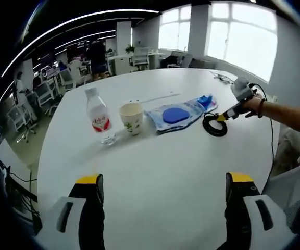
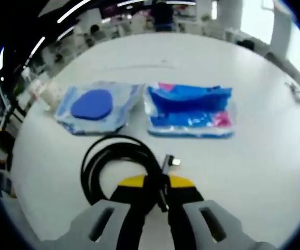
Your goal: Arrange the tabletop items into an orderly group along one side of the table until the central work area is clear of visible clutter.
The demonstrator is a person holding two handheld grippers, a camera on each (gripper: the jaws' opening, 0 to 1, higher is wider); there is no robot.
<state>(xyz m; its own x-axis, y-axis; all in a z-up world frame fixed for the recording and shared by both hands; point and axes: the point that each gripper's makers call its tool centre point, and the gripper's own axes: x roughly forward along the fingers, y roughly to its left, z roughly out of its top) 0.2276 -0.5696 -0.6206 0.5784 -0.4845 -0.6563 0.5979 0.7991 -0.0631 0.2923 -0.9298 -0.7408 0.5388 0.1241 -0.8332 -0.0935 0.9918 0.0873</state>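
A: The broad white oval worktop (image 1: 155,156) carries a row: two clear plastic pouches, one with a blue disc (image 2: 95,107), one with blue and pink contents (image 2: 189,110); a clear plastic bottle with a red label (image 1: 98,115); a paper cup (image 1: 131,117).

B: And the coiled black cable (image 2: 116,164)?

A: Pinched by the right tool (image 2: 158,190), jaws closed on it, just beside the pouches; the left tool (image 1: 163,179) hovers wide open, holding nothing; I'd slide the coil low, keeping its loops together.
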